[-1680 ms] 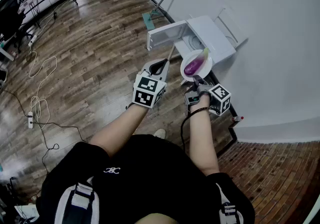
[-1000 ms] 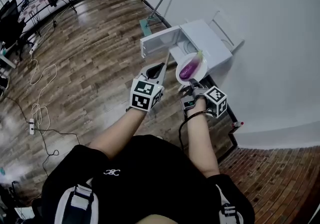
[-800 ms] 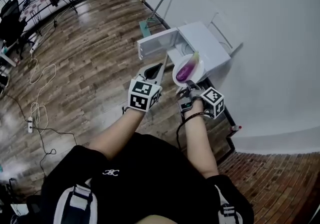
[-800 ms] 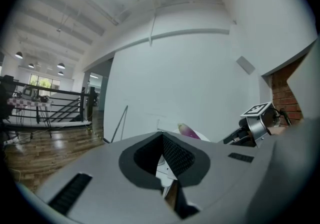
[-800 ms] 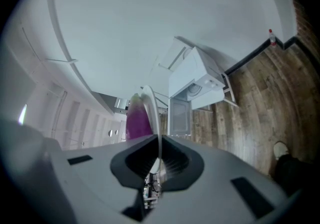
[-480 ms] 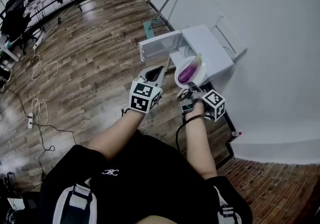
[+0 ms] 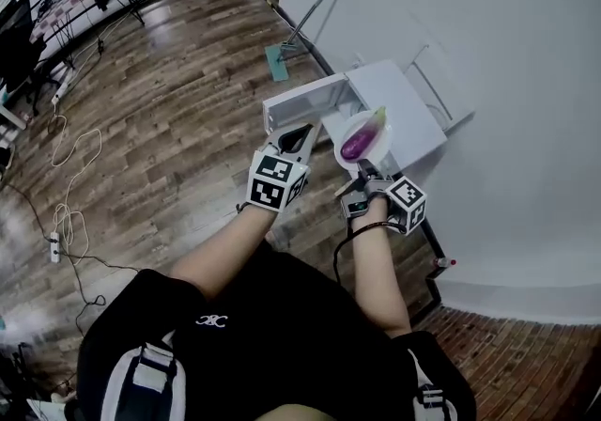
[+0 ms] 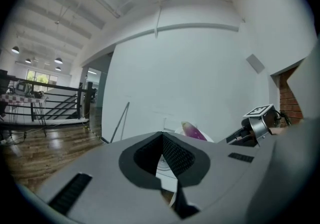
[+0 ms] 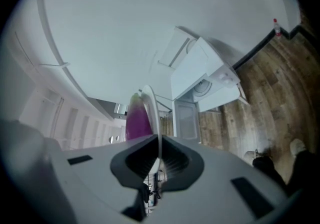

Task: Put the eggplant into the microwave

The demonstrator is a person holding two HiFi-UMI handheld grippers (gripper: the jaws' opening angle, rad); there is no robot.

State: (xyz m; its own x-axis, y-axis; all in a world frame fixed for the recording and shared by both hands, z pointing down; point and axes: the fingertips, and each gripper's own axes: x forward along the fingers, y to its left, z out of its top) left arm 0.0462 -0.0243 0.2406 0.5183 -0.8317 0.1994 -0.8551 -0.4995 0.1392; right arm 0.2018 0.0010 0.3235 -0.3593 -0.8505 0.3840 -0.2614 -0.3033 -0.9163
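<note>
Purple eggplant (image 7: 362, 140) on round white plate (image 7: 344, 155), near rim clamped by right gripper (image 7: 368, 168), beside white microwave (image 7: 399, 109); left gripper (image 7: 305, 131) jaws together.

No text can be read anywhere — the small white emblem (image 7: 211, 320) on the person's black shirt (image 7: 282, 344) is too small to make out.

A long-handled mop (image 7: 279, 62) leans on the white wall (image 7: 488, 24); cables (image 7: 66, 208) trail over the wood floor (image 7: 169, 118).
</note>
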